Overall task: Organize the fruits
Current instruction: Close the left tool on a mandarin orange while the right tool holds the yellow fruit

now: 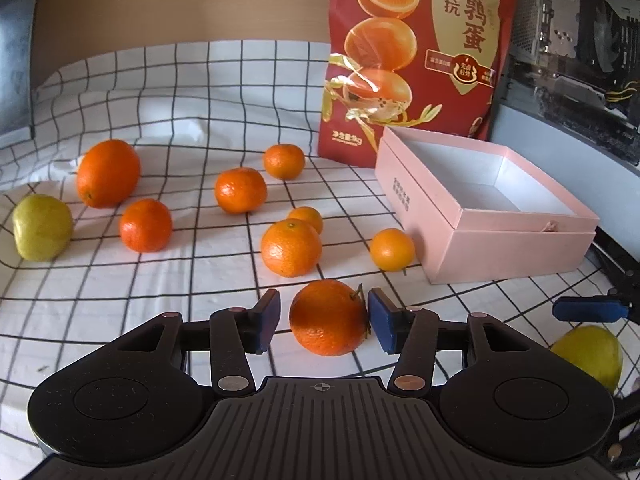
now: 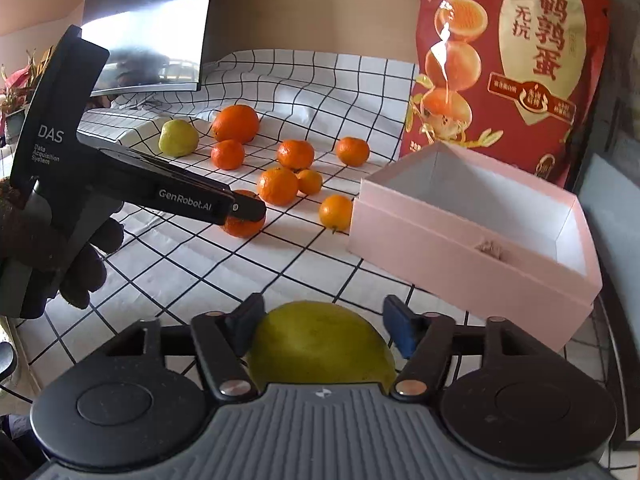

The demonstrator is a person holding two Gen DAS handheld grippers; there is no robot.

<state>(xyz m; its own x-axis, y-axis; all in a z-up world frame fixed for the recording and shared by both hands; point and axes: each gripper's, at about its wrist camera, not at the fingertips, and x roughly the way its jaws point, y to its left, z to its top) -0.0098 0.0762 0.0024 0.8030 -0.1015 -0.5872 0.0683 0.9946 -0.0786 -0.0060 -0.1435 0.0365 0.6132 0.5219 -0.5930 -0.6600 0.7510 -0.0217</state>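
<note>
An orange mandarin (image 1: 326, 320) with a short stem lies on the checked cloth between the blue pads of my left gripper (image 1: 324, 318). The right pad touches it and a gap shows at the left pad, so the jaws are open. From the right wrist view the left gripper (image 2: 248, 210) reaches over the same mandarin (image 2: 242, 228). My right gripper (image 2: 324, 326) is shut on a yellow-green fruit (image 2: 320, 344), with both pads against its sides. That fruit (image 1: 588, 356) also shows at the right edge of the left wrist view. The pink box (image 1: 520, 236) stands open and empty.
Several more oranges lie scattered on the cloth, the largest (image 1: 108, 174) at the far left beside a second yellow-green fruit (image 1: 42, 226). A red snack bag (image 1: 416, 52) stands behind the pink box (image 2: 460, 256). A gloved hand (image 2: 80, 268) holds the left gripper.
</note>
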